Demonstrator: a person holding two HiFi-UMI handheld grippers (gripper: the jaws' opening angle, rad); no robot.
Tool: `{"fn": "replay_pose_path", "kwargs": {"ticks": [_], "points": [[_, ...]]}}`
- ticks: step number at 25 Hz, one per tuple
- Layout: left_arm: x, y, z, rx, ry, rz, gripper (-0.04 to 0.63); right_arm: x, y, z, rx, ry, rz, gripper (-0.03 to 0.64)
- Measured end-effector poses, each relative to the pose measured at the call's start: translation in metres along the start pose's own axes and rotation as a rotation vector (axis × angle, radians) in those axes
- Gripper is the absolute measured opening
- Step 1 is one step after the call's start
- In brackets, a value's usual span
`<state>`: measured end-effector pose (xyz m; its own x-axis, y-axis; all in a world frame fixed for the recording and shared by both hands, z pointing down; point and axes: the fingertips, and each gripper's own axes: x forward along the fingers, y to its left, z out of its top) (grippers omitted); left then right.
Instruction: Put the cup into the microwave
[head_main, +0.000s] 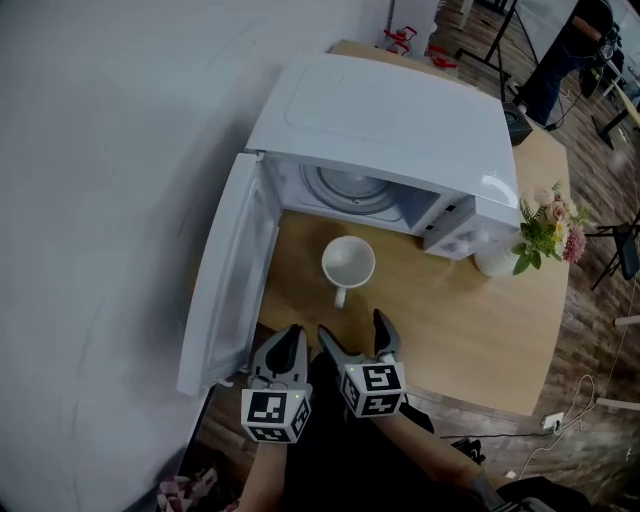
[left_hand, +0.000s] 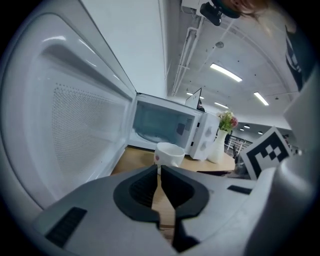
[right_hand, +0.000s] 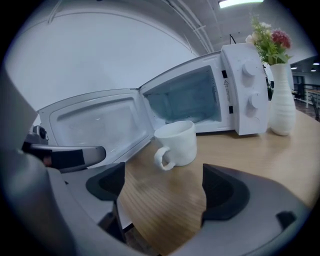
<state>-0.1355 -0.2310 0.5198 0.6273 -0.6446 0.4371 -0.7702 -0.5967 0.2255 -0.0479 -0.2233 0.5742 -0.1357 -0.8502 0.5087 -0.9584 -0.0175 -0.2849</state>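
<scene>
From the head view, both grippers hang over the near edge of the table (head_main: 480, 335). The left gripper (head_main: 284, 346) is pinched together, the right gripper (head_main: 357, 335) spread. The white cup (head_main: 348, 263) stands upright on the wood just before the open microwave (head_main: 390, 130), its handle towards the person. The forearms are cut off at the bottom edge.

In the left gripper view the jaws are closed to a thin slit, holding nothing, and they hide the cup's base.

In the right gripper view the jaws gape wide and empty, short of the cup.
</scene>
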Motion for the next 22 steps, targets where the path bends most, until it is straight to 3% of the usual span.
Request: {"fn": "replay_pose_path", "kwargs": {"ticks": [6, 16, 22], "points": [[0.014, 0.010, 0.001, 0.031, 0.038, -0.048, 0.011, 0.022, -0.009, 0.012, -0.024, -0.063, -0.140, 0.439], [0.035, 0.028, 0.003, 0.047, 0.076, -0.081, 0.011, 0.052, -0.010, 0.031, -0.005, -0.133, -0.254, 0.439], [0.040, 0.043, 0.004, 0.050, 0.071, -0.022, 0.011, 0.064, -0.013, 0.040, 0.002, -0.164, -0.284, 0.439]]}}
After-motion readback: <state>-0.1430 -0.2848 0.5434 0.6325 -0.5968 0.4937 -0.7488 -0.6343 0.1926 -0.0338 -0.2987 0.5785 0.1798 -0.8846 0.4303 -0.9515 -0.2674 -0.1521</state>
